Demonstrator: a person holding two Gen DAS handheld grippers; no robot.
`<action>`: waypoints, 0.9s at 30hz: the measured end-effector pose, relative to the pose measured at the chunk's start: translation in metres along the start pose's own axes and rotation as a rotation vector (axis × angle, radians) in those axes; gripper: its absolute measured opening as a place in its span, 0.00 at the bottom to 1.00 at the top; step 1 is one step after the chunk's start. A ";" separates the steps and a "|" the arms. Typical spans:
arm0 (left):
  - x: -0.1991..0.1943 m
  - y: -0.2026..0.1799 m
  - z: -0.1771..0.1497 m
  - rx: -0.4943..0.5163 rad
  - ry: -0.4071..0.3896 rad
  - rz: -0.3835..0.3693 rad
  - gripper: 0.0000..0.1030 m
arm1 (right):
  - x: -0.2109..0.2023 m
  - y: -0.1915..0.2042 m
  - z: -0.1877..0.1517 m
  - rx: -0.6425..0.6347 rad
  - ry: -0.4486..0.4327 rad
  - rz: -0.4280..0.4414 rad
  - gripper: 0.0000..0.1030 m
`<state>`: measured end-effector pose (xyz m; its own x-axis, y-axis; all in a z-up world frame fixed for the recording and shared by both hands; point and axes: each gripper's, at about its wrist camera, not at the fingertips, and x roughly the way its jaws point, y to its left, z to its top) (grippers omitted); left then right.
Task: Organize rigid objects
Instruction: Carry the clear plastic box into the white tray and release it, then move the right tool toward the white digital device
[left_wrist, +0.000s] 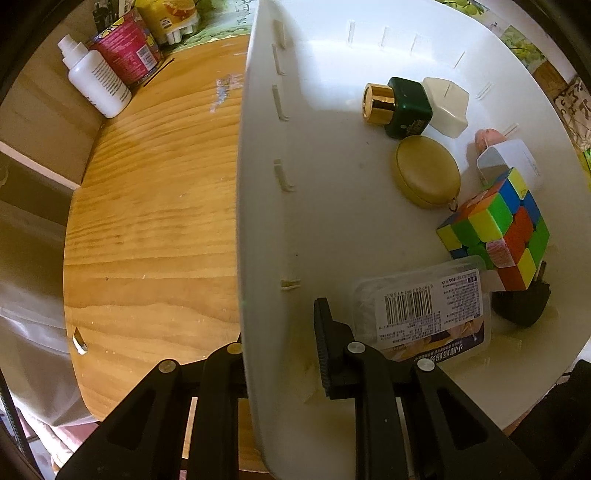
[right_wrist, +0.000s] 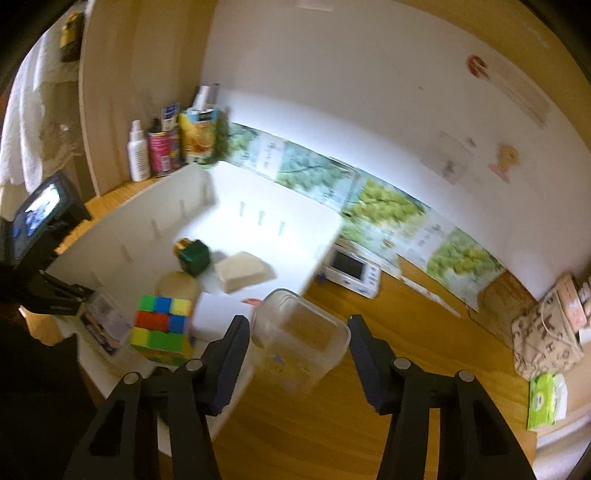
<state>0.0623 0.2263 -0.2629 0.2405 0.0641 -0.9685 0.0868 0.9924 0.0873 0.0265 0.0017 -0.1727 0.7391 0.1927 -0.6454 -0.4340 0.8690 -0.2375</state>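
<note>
A white bin (left_wrist: 295, 229) stands on the wooden table (left_wrist: 155, 221). My left gripper (left_wrist: 280, 321) is shut on its near wall, one finger outside and one inside. In the bin lie a green bottle with a gold cap (left_wrist: 402, 107), a white wedge block (left_wrist: 447, 107), a round gold case (left_wrist: 426, 171), a colour cube (left_wrist: 498, 229), a white charger (left_wrist: 509, 162), a labelled clear box (left_wrist: 424, 314) and a black plug (left_wrist: 524, 302). My right gripper (right_wrist: 299, 321) holds a clear plastic container (right_wrist: 301, 336) between its fingers, over the near right wall of the bin (right_wrist: 295, 236). The colour cube (right_wrist: 162, 328) sits just left of it.
A white bottle (left_wrist: 96, 81), a red can (left_wrist: 125, 51) and a yellow pack (left_wrist: 170, 14) stand at the back left. Right of the bin lie a small white device (right_wrist: 352, 271), a patterned bag (right_wrist: 546, 332) and a green tissue pack (right_wrist: 546, 400). The wall is close behind.
</note>
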 end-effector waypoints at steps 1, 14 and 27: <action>-0.001 0.001 0.000 0.002 -0.001 -0.002 0.19 | 0.000 0.005 0.002 -0.009 -0.002 0.012 0.46; -0.002 -0.003 -0.003 0.016 0.003 0.000 0.19 | 0.009 0.042 0.022 -0.088 0.016 0.154 0.43; -0.002 -0.014 0.007 -0.030 0.030 0.049 0.19 | 0.008 0.021 0.027 -0.140 0.002 0.168 0.60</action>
<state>0.0673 0.2118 -0.2610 0.2150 0.1154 -0.9698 0.0469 0.9906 0.1283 0.0373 0.0338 -0.1635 0.6494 0.3284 -0.6859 -0.6182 0.7532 -0.2247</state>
